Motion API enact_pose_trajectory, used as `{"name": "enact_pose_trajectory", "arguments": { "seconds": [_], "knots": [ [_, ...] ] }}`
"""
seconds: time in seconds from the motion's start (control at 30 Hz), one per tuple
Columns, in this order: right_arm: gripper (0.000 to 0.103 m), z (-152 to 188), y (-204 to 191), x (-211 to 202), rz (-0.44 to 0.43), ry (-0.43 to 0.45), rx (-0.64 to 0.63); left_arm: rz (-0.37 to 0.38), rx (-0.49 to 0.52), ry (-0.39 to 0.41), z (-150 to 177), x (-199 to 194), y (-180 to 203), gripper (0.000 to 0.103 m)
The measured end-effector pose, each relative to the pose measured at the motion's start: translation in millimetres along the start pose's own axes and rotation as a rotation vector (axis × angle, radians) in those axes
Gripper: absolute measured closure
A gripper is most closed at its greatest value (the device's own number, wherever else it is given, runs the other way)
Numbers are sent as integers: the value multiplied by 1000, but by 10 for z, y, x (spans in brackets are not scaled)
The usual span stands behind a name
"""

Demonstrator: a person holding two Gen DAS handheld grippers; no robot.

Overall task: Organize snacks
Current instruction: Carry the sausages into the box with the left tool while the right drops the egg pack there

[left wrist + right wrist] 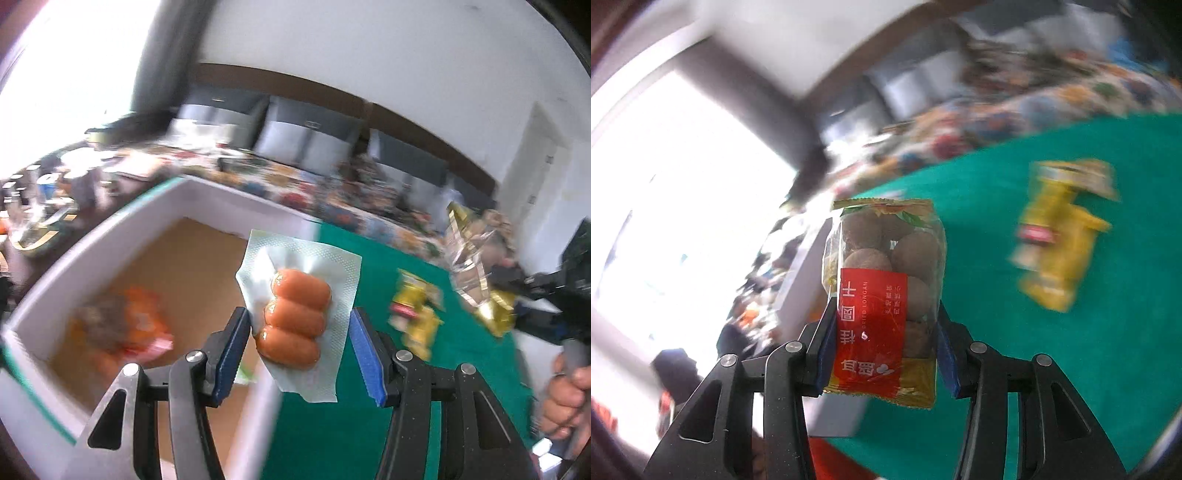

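Note:
My left gripper [301,343] is shut on a clear vacuum pack of three orange sausages [295,317], held in the air above the near right wall of a white box [229,201] with a brown floor. An orange snack bag [125,325] lies inside the box. My right gripper [882,343] is shut on a clear bag of dried longan with a red label [882,291], held above the green table. In the left wrist view the right gripper [543,291] and its longan bag [476,266] show at the right.
A yellow snack packet [417,314] lies on the green tablecloth [369,266], also seen in the right wrist view [1060,236]. A patterned cloth with clutter [332,192] lies beyond, and bottles and jars [37,192] stand at far left. The white box's wall [801,280] is left of the longan bag.

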State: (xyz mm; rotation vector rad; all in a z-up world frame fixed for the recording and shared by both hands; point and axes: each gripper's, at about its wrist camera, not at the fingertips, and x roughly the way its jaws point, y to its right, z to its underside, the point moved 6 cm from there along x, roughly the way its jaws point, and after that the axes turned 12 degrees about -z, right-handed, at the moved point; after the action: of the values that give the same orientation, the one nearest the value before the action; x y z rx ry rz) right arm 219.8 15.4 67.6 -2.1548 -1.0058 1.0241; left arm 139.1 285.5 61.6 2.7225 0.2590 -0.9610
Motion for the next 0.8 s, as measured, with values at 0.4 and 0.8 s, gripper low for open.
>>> {"name": "enact_pose_trajectory", "arguments": {
  "seconds": [0.4, 0.8],
  "knots": [
    [40, 296, -597, 1426, 27, -179, -134, -352, -58, -148, 479, 580, -1278, 20],
    [35, 734, 1940, -428, 741, -67, -250, -6, 48, -20, 521, 295, 632, 0]
  ]
}}
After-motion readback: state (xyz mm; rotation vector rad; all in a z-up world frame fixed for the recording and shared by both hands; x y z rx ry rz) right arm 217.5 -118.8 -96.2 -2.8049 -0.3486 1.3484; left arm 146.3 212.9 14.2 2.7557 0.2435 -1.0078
